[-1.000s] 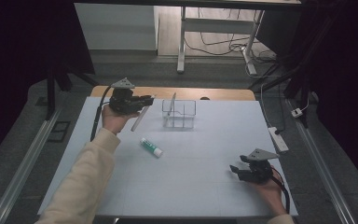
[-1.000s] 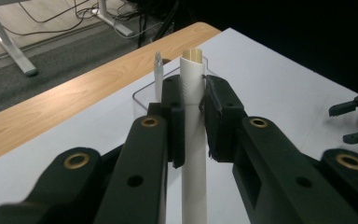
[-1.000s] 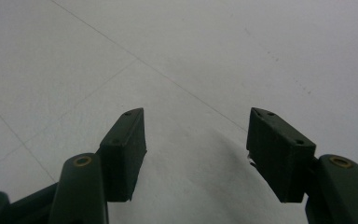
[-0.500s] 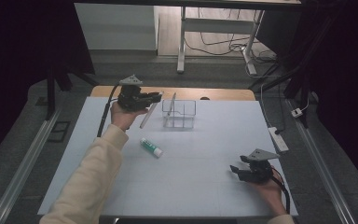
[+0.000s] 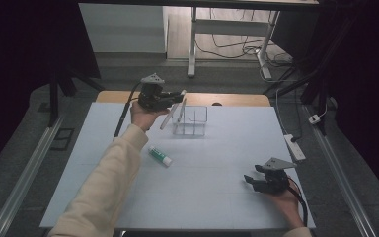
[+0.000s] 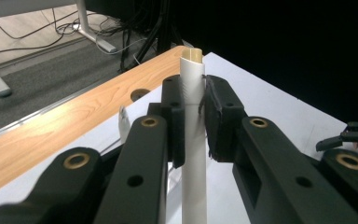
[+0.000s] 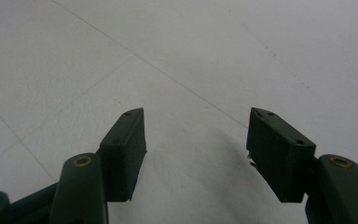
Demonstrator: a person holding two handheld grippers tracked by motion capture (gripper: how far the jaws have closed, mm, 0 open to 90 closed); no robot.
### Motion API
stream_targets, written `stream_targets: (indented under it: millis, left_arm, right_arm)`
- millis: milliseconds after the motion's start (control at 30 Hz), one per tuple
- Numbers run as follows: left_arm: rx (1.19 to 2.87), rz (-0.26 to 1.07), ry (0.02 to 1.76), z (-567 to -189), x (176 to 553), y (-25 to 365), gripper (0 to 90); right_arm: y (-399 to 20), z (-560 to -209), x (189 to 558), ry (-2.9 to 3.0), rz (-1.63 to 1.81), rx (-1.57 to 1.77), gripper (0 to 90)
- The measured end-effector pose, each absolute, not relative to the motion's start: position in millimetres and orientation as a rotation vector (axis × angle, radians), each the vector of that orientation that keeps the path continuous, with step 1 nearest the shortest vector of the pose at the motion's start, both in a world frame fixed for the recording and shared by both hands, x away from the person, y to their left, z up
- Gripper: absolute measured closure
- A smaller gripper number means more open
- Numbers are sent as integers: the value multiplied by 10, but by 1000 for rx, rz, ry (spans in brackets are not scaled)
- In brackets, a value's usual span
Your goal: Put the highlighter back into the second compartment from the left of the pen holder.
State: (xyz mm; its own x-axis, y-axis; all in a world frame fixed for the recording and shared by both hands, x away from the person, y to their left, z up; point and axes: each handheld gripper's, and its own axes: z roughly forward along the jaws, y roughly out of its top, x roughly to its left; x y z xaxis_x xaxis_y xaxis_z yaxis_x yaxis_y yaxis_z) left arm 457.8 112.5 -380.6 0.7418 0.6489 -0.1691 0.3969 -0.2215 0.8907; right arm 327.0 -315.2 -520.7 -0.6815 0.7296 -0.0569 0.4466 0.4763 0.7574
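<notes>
Two grippers work the white table (image 5: 217, 197). Since a second ago the left gripper (image 5: 175, 98) has travelled from the upper left toward the upper middle of the high view, carrying its long white tube (image 5: 171, 114) right up beside the clear box (image 5: 191, 121). Its jaws are closed on the tube, which the left gripper view shows pinched between the pads (image 6: 179, 121), cream cap uppermost. A small green-capped tube (image 5: 160, 155) lies unmoved at centre left. At lower right, the right gripper (image 5: 250, 180) has stayed put, jaws spread wide and holding nothing, over bare tabletop.
</notes>
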Motion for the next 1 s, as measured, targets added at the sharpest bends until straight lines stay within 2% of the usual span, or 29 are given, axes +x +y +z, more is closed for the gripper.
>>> stream_targets:
  millis: [500, 1000]
  left_arm:
    - [1835, 291, 787, -3743, 4816, 858, 785]
    - [1789, 285, 781, -3837, 5040, 724, 785]
  right_arm:
    - [-3173, -5209, 3265, 2355, 1047, 994, 366]
    - [-3198, -5216, 3225, 2346, 1043, 1008, 367]
